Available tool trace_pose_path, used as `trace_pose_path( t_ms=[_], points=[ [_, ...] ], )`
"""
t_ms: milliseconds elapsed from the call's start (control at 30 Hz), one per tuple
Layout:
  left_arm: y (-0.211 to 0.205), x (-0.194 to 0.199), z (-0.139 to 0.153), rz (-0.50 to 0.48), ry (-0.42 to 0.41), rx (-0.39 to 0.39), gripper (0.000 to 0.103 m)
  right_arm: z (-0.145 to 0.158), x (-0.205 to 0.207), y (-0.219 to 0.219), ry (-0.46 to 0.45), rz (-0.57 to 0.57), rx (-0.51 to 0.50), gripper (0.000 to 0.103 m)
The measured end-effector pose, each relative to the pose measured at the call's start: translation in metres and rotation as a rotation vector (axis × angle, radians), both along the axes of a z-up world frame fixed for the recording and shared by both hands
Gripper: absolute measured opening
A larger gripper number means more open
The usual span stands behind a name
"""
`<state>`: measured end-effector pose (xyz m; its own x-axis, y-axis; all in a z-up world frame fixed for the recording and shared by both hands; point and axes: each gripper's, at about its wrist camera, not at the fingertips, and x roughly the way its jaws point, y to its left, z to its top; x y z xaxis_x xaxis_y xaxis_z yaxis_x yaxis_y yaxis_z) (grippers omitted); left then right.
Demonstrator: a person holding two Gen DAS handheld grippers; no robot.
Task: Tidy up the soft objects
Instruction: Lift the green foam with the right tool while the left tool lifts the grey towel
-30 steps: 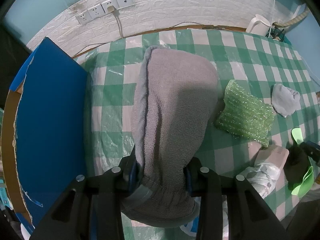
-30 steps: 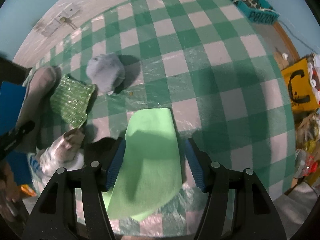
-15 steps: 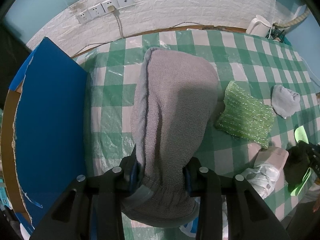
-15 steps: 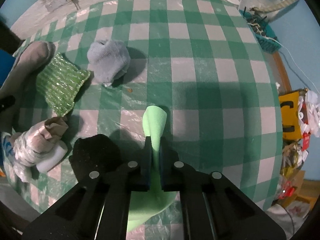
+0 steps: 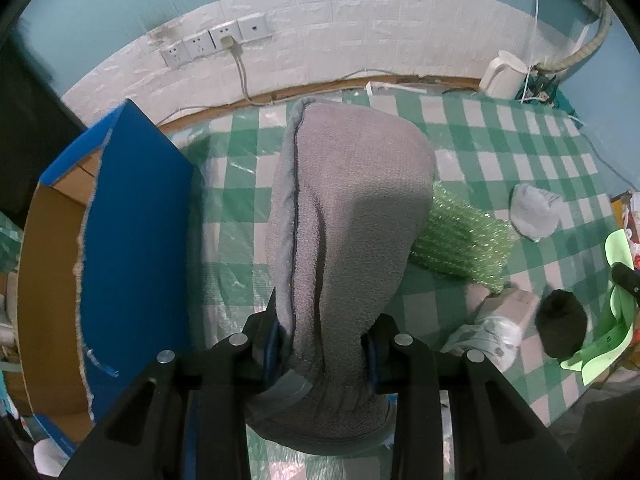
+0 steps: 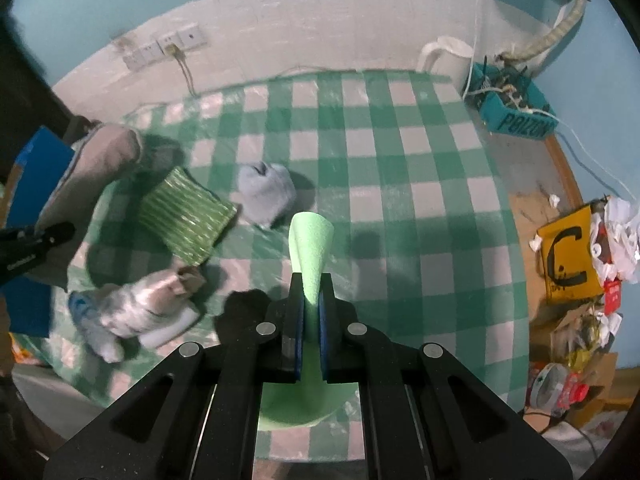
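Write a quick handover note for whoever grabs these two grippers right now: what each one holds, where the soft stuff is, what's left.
Left gripper: shut on the grey fleece mitt, held above the checked tablecloth beside the blue cardboard box.
Right gripper: shut on the light green foam sheet, lifted off the cloth.
On the cloth: sparkly green sponge cloth, balled grey sock, black sock ball, plastic-wrapped bundle.
Done: two items picked up.
Left: likely place both held items, perhaps in the box, then collect the four others.
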<state>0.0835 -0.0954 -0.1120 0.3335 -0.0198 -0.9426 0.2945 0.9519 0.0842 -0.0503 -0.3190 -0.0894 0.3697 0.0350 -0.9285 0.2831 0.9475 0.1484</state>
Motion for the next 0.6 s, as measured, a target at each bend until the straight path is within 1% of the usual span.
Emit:
trace_pose_path(
  t_ms=[100,233,367,467,500,600],
  points=[
    [0.005,-0.005,0.011,0.0,-0.021,-0.011,0.033,0.014,-0.001,0.003,-0.038,0.006,-0.001,0.005],
    [0.01,-0.013,0.023,0.007,-0.041,-0.021,0.033,0.028,0.002,0.001,-0.082,0.012,0.004,0.005],
    [0.014,-0.019,0.034,0.007,-0.057,-0.024,0.033,0.04,0.004,0.008,-0.115,0.02,0.012,0.005],
    [0.019,-0.025,0.041,-0.002,-0.074,-0.015,0.033,0.047,0.008,0.012,-0.133,0.033,0.017,0.005],
    [0.021,-0.027,0.043,-0.043,-0.07,-0.005,0.033,0.049,0.009,0.014,-0.139,0.036,0.018,0.005],
    [0.026,-0.031,0.049,-0.037,-0.078,-0.014,0.033,0.054,0.012,0.019,-0.153,0.045,0.019,0.005]
  ],
)
